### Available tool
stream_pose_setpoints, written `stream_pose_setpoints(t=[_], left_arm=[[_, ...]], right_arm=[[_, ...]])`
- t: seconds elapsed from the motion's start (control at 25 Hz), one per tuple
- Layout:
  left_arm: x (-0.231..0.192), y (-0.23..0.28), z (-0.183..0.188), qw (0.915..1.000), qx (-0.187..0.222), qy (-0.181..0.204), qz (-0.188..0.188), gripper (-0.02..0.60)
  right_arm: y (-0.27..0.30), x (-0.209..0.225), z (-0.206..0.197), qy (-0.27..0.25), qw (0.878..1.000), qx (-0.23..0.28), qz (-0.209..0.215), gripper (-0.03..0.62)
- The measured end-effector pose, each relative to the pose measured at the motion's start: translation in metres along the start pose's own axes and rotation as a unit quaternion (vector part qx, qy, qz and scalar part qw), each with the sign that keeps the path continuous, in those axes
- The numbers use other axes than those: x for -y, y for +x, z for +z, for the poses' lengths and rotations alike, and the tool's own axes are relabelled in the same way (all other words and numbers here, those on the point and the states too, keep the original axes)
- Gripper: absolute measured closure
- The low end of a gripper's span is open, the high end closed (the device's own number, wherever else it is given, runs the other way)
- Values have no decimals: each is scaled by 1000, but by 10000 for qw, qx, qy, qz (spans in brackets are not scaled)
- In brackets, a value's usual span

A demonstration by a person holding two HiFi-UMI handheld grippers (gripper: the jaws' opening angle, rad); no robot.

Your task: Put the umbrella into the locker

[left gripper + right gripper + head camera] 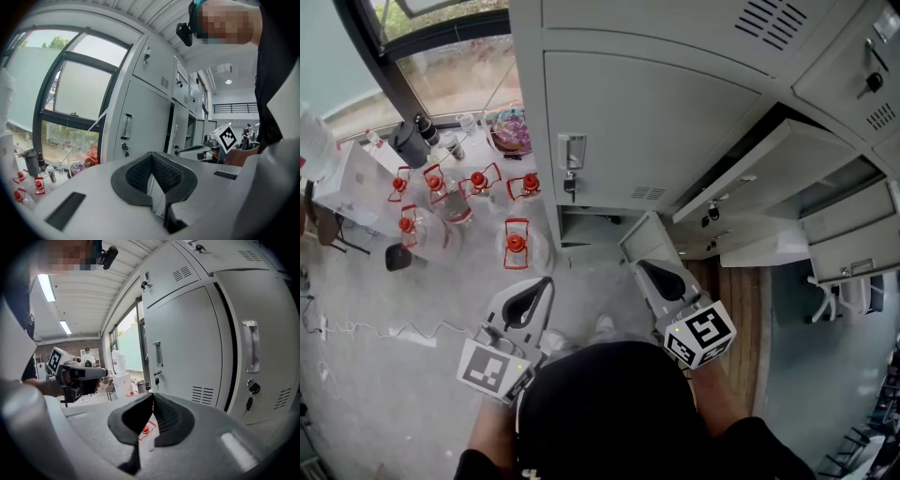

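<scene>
Left tool [528,302] and right tool [662,279] are both clenched, empty, side by side facing the lockers [647,122].

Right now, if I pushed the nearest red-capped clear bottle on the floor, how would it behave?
The bottle looks like clear plastic and stands upright, so it would probably slide or tip rather than break. Its round body may roll once down. How full, hence how heavy, I cannot tell.
</scene>
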State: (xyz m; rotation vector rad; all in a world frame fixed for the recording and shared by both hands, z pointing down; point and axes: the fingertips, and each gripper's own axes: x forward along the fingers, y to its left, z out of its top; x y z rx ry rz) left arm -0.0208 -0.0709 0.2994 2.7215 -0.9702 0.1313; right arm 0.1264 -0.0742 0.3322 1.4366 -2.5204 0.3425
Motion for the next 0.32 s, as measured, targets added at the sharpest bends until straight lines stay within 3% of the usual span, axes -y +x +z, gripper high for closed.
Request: stream_pose_setpoints(t=[0.32], left_arm=[[6, 16, -1, 9999, -103, 67, -96, 571]], right_arm=[[-1, 13, -4, -39, 10000, 16, 2, 597]])
